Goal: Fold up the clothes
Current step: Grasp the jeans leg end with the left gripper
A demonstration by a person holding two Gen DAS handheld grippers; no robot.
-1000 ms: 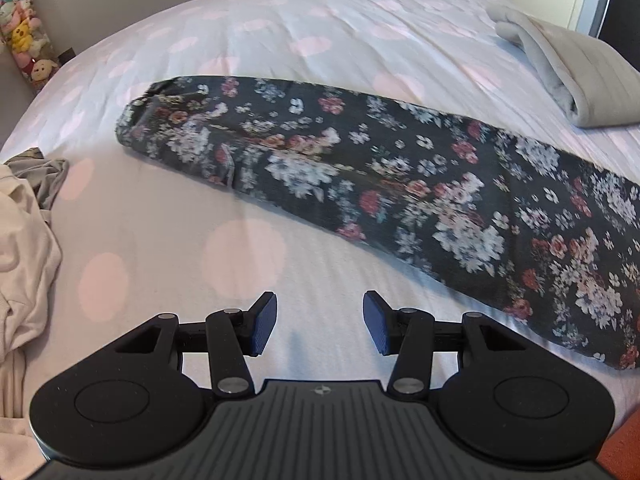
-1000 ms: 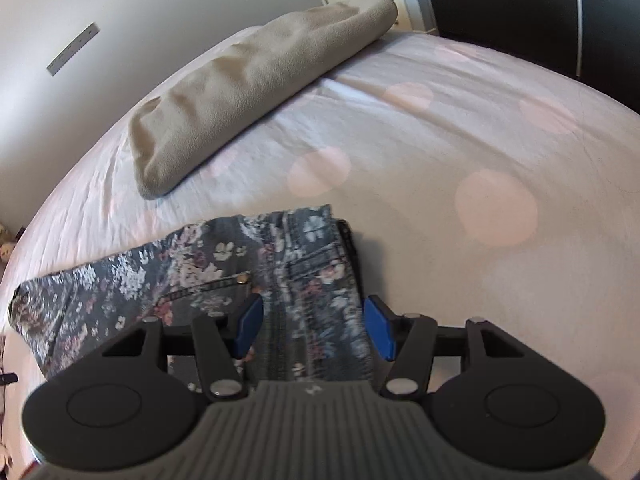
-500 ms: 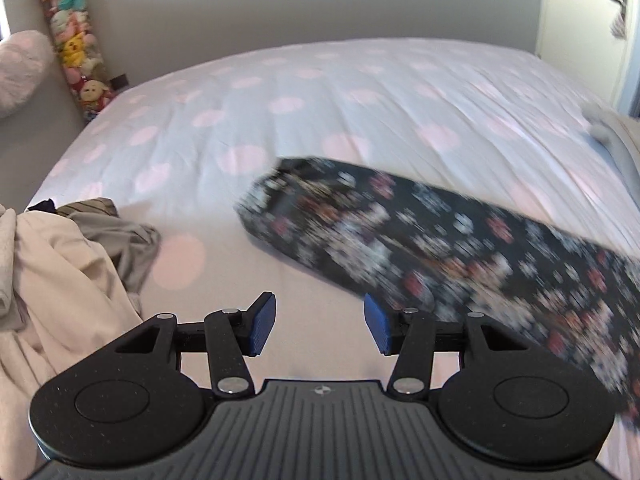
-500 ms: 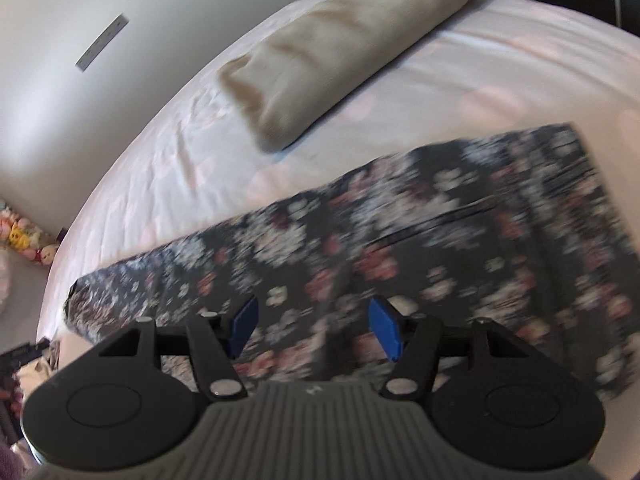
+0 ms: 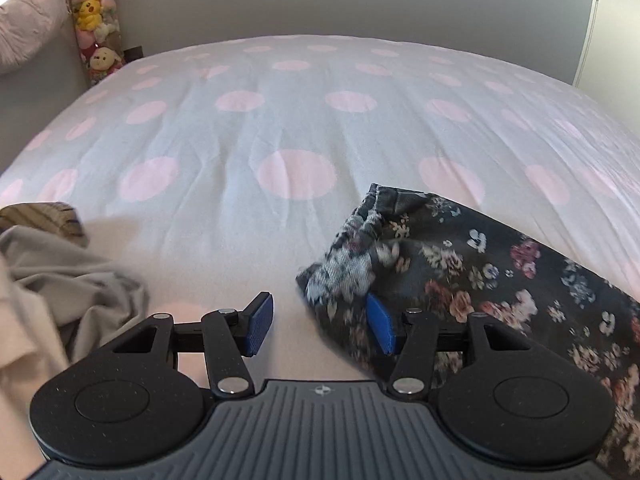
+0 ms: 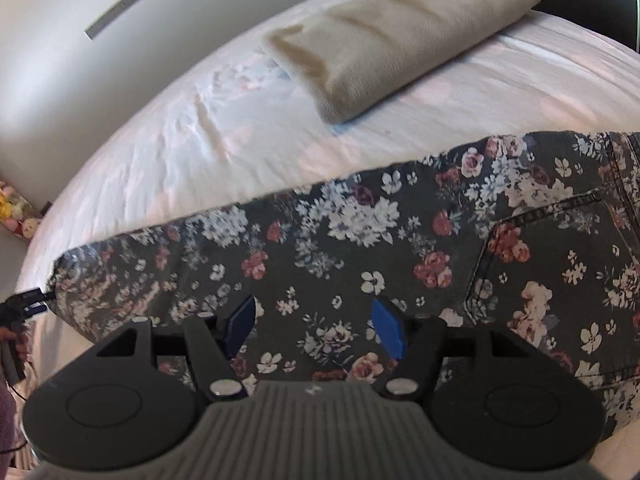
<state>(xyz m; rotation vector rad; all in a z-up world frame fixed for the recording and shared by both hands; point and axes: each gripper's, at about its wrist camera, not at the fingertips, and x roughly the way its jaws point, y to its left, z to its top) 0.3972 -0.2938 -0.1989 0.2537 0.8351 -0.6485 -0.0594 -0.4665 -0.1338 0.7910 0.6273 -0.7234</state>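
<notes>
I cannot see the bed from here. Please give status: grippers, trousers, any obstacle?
Left gripper open at the hem of the floral trousers. Right gripper open over them. Trousers folded lengthwise on the bed. Nothing in the way.

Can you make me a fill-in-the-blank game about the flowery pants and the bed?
1. The bedsheet has big ____ dots.
2. Both the left hand-held gripper and the right hand-held gripper have their jaws ____.
3. The flowery pants lie ____ on the bed.
4. The folded cloth beyond the pants is ____ in colour.

Missing words: pink; open; flat; beige
</notes>
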